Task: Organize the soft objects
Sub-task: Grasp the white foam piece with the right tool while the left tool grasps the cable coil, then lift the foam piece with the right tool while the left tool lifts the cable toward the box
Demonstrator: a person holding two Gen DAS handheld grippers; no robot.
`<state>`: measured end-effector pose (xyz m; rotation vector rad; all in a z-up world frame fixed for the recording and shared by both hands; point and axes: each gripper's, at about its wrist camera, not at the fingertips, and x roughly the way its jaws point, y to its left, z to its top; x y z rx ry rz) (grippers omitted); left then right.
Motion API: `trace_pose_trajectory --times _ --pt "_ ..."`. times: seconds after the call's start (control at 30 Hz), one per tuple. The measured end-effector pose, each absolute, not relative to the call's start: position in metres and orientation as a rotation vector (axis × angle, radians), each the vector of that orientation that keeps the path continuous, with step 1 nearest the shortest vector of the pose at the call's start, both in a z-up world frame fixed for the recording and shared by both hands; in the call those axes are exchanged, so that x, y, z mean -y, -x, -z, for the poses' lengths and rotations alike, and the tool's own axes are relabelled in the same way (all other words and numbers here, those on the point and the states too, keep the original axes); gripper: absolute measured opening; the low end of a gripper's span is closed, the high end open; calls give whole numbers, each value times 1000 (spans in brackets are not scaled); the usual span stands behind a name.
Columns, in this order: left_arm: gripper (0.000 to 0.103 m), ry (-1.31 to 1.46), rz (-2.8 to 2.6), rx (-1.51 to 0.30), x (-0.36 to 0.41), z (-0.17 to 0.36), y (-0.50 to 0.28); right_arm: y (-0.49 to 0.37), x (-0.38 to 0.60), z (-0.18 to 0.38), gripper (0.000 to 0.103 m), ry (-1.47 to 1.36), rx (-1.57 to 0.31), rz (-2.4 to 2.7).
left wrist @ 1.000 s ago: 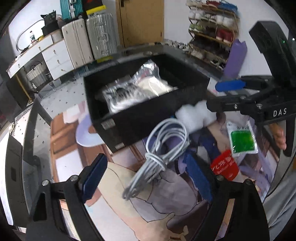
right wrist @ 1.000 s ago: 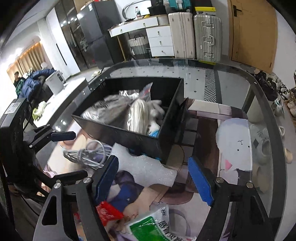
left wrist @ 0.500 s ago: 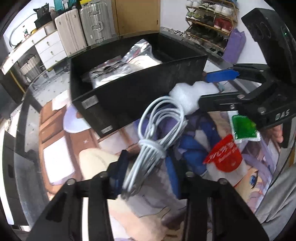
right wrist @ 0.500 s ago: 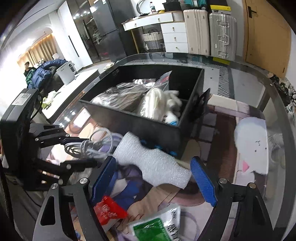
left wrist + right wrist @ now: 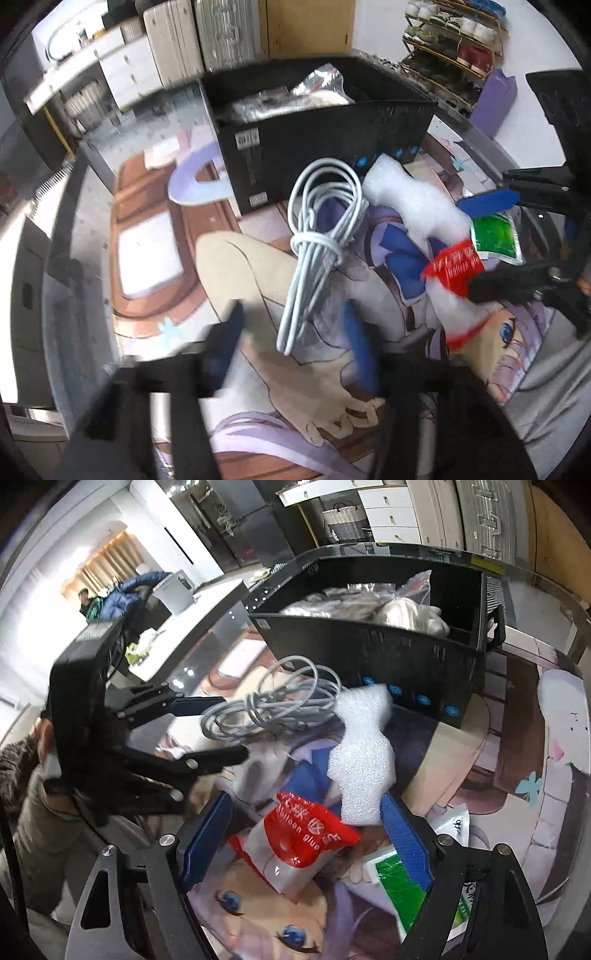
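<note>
Between the opening left fingers (image 5: 356,354) – the cable bundle's (image 5: 317,251) tail.

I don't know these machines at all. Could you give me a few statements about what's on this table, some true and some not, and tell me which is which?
1. The grey cable bundle lies inside the black box. False: it lies on the printed mat in front of the box.
2. The white foam piece lies beside the cable. True.
3. The box already holds bagged items. True.
4. The right tongs are clamped on the foam. False: their pads stand apart, with the red packet and the foam's end between them.
5. A green packet lies on the mat. True.
</note>
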<state>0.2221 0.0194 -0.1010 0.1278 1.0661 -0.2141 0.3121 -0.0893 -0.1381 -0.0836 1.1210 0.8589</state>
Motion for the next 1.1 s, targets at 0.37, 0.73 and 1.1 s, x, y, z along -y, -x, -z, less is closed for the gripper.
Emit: trace_pose_trajectory --times 0.37,0.73,1.1 --pt "69 -127 190 -1037 -15 100 -248 -322 57 144 77 316 -1012 -642" --pt "45 -115 241 -1067 -6 104 -264 -318 41 158 50 375 -1026 -643" --pt "35 -111 224 -1080 -4 101 -258 -317 60 151 39 342 -1035 -659"
